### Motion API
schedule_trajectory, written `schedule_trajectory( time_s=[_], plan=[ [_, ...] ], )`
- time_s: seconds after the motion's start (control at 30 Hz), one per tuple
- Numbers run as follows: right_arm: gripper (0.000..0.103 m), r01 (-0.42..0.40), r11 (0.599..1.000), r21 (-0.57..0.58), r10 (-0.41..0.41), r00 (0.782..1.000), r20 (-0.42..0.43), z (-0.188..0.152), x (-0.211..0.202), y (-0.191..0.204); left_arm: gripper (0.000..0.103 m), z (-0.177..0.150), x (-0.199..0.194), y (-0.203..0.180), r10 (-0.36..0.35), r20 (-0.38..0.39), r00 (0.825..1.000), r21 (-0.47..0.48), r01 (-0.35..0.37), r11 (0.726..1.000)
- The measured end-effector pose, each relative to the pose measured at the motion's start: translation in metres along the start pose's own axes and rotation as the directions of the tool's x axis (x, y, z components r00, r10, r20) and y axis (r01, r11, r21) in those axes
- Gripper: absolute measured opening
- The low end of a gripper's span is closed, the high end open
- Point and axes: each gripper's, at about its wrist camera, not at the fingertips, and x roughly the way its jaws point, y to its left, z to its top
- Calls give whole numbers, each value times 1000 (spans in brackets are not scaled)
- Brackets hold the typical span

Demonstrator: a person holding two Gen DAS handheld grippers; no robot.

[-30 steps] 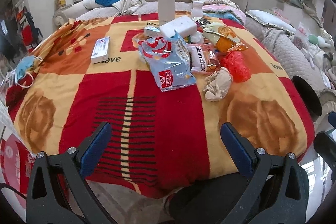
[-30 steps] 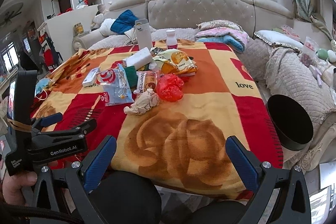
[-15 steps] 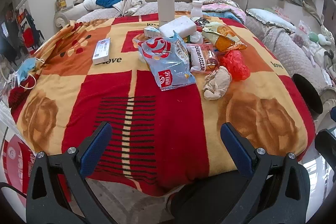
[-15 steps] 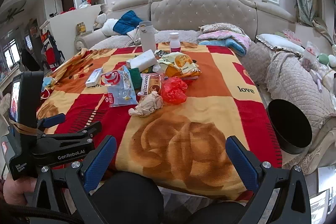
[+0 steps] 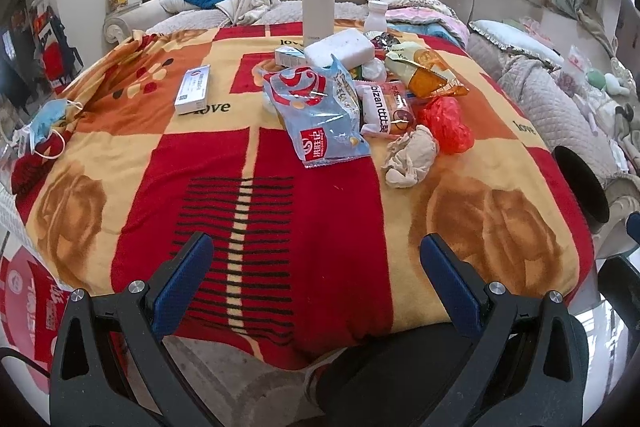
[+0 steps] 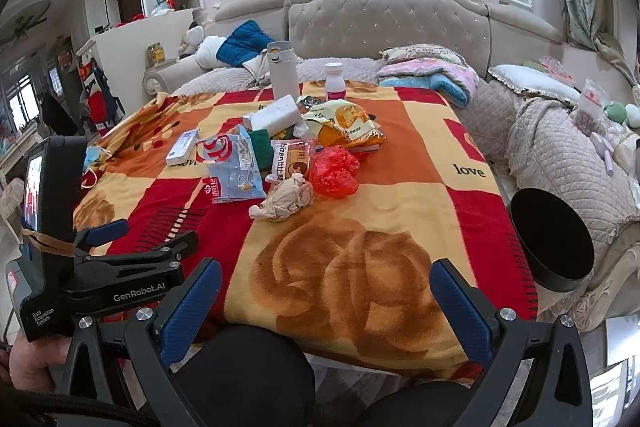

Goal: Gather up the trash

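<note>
Two pairs of tongs, my left gripper (image 5: 316, 259) and my right gripper (image 6: 326, 287), gape wide with nothing between their blue pads, both held low over the near edge of the red, yellow and orange patterned blanket (image 5: 312, 219). Well ahead of them lies the trash: nearest, a crumpled beige paper wad (image 6: 286, 199) touching a crinkled red plastic bag (image 6: 334, 173), with a pale blue snack bag (image 5: 322, 115) just left. A black round bin (image 6: 552, 239) stands to my right beside the blanket, and farthest stands a tall white flask (image 5: 317, 5).
</note>
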Motion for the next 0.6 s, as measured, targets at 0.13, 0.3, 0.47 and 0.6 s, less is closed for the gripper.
schedule_trajectory(
  time_s=[0.13,0.3,0.47,0.6],
  plan=[
    [103,0,1000,0,0,1000,-2,0,-1,2,103,-1,0,-1,-6,0,1000,5,6,1000],
    [103,-4,1000,-3,4,1000,0,-1,-1,3,103,-1,-2,0,-7,3,1000,1,7,1000],
    [103,-10,1000,-7,10,1000,5,-2,-5,6,103,-1,-2,3,-9,0,1000,-7,9,1000],
    [103,-12,1000,-7,12,1000,7,-1,-6,5,103,-2,-1,3,-7,-2,1000,-12,7,1000]
  ],
)
